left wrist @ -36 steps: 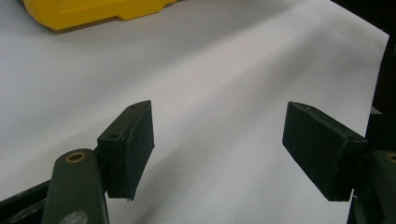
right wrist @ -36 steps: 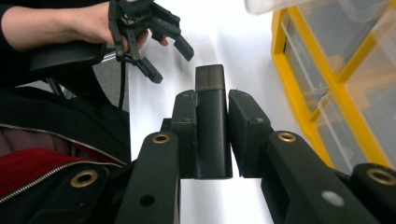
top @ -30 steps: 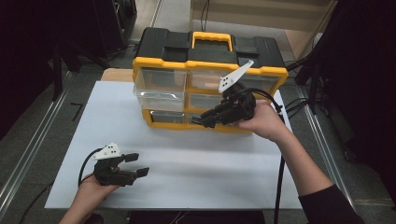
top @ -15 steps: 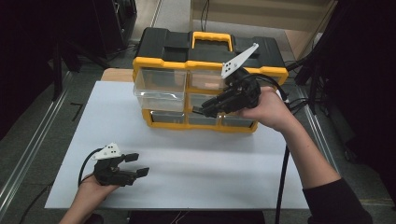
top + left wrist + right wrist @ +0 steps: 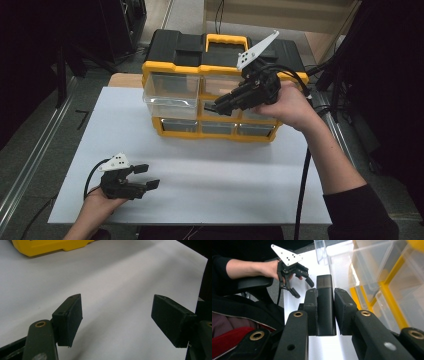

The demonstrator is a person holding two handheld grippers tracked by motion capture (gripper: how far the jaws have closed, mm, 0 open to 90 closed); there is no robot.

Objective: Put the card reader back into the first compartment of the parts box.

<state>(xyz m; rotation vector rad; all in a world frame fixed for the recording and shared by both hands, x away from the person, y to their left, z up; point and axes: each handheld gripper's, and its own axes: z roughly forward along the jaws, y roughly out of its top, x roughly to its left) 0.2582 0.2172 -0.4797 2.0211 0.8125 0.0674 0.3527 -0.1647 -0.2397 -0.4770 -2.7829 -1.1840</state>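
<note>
A yellow and black organiser box [image 5: 170,67] with clear drawers stands at the back of the white sheet; its upper left drawer [image 5: 169,102] is pulled out. My right gripper [image 5: 220,106] hovers in front of the box's middle drawers, shut on a small black rectangular block [image 5: 325,305] that stands between its pads [image 5: 310,310]. The clear drawers [image 5: 372,267] lie close on the right of that view. My left gripper [image 5: 145,176] rests low on the sheet near the front left, open, with nothing between its pads [image 5: 68,317]. The box's yellow base [image 5: 50,247] is at the top left of the left gripper view.
The white sheet [image 5: 225,175] covers the table, with bare room between the box and the front edge. A black cable [image 5: 302,185] trails from the right gripper along the forearm. Dark floor and metal rails flank the table on the left.
My right gripper has risen and moved a little right, from the bottom drawer row up to the middle row, still holding the block. The left gripper has stayed put.
</note>
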